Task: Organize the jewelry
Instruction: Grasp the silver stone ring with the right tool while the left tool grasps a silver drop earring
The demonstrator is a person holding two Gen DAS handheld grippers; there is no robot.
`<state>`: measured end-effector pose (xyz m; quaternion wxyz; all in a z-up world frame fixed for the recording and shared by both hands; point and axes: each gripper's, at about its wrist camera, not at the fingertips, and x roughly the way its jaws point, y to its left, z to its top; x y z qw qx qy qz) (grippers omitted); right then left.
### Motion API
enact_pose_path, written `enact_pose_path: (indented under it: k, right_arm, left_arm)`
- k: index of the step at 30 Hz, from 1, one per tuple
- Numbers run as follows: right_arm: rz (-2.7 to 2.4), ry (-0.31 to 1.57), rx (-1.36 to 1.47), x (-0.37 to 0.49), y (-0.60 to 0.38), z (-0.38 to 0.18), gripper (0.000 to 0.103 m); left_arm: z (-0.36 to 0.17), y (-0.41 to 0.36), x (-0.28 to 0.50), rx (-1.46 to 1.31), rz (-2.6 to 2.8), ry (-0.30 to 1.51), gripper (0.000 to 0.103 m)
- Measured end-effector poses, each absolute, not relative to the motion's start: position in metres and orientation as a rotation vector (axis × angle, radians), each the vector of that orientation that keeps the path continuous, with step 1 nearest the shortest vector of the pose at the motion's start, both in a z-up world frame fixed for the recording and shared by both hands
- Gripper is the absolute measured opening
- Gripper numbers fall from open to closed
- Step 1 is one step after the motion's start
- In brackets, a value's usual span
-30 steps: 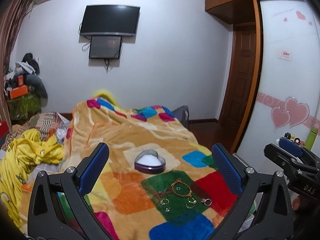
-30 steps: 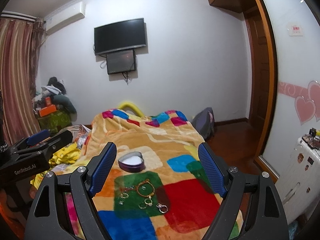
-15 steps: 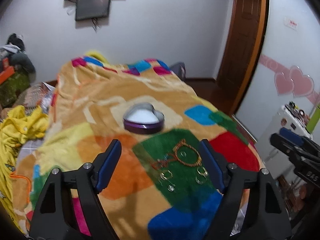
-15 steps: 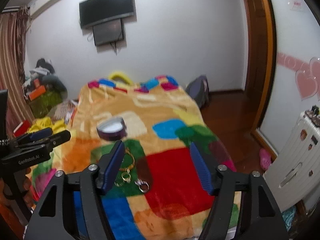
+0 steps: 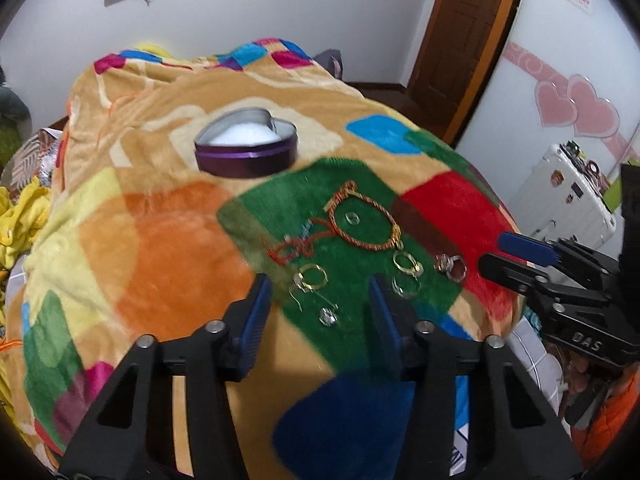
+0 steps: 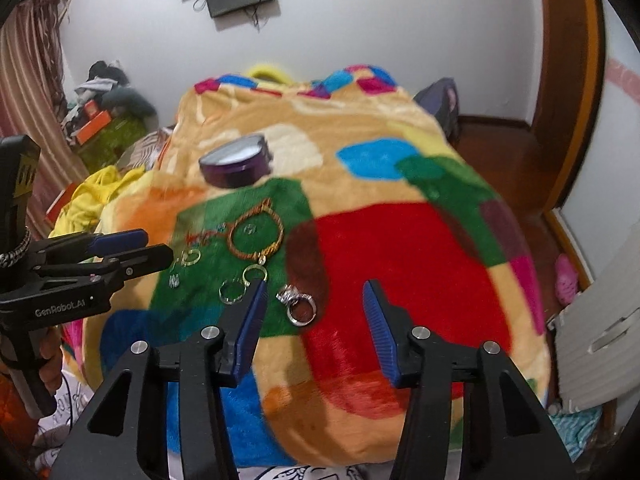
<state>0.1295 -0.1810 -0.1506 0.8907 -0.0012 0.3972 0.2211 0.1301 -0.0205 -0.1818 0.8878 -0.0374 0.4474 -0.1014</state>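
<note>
A big blanket (image 5: 168,240) with many colors covers the bed, and a purple heart box (image 5: 246,148) sits on it with its top off and white padding inside. All the jewelry lies on the green patch just in front of the box. Closest to the box is a red and gold bracelet (image 5: 362,220). A bit farther from the box are gold hoop earrings (image 5: 310,278), a tiny silver earring (image 5: 329,316), and, at the edge of the red patch, a silver ring (image 6: 300,306) with a sparkly top. Nothing is in the box yet. The left gripper (image 5: 318,310) hangs over the hoops and the tiny earring. Its jaws have just been closing, but they are not pinching anything; the earrings only show in the gap. The right gripper (image 6: 314,322) hangs over the silver ring. Its jaws have also just been closing, and they hold nothing too. I think picking up comes next, and it could go wrong. The pieces are small and thin, and the blanket is soft and fuzzy, so the jaws could grab fluff or push a piece down into it. The two grippers are near each other and could bump.
</note>
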Motion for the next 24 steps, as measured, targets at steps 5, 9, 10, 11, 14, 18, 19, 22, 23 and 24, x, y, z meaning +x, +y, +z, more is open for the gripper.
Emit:
enact_pose_path:
  k: [5, 9, 10, 11, 14, 18, 19, 22, 23, 24]
  right_arm:
    - [0.486, 0.880, -0.003, 0.136, -0.174, -0.165, 0.039]
    - [0.496, 0.909, -0.006, 0.140, -0.174, -0.174, 0.038]
    - [0.497, 0.912, -0.011, 0.141, -0.174, -0.175, 0.038]
    - [0.497, 0.912, -0.017, 0.141, -0.173, -0.176, 0.038]
    - [0.498, 0.909, -0.027, 0.142, -0.169, -0.177, 0.038]
    - [0.494, 0.908, -0.051, 0.143, -0.166, -0.179, 0.027]
    - [0.494, 0.907, -0.051, 0.143, -0.166, -0.179, 0.022]
    - [0.498, 0.910, -0.037, 0.144, -0.169, -0.178, 0.020]
    - [0.498, 0.909, -0.031, 0.145, -0.169, -0.177, 0.020]
    - [0.497, 0.908, -0.029, 0.145, -0.170, -0.176, 0.020]
  left_arm:
    - [-0.196, -0.023, 0.132, -0.081, -0.231, 0.978, 0.036]
    - [-0.203, -0.023, 0.133, -0.091, -0.235, 0.995, 0.031]
    - [-0.203, -0.022, 0.133, -0.093, -0.235, 0.994, 0.030]
    - [-0.204, -0.022, 0.133, -0.091, -0.235, 0.994, 0.030]
    - [-0.205, -0.022, 0.133, -0.088, -0.230, 0.994, 0.019]
    - [-0.206, -0.021, 0.133, -0.088, -0.228, 0.994, 0.009]
    - [-0.205, -0.021, 0.133, -0.088, -0.227, 0.991, 0.009]
    - [-0.203, -0.022, 0.130, -0.083, -0.221, 0.982, 0.009]
    - [-0.202, -0.022, 0.130, -0.083, -0.220, 0.979, 0.009]
    - [-0.200, -0.021, 0.129, -0.084, -0.219, 0.974, 0.009]
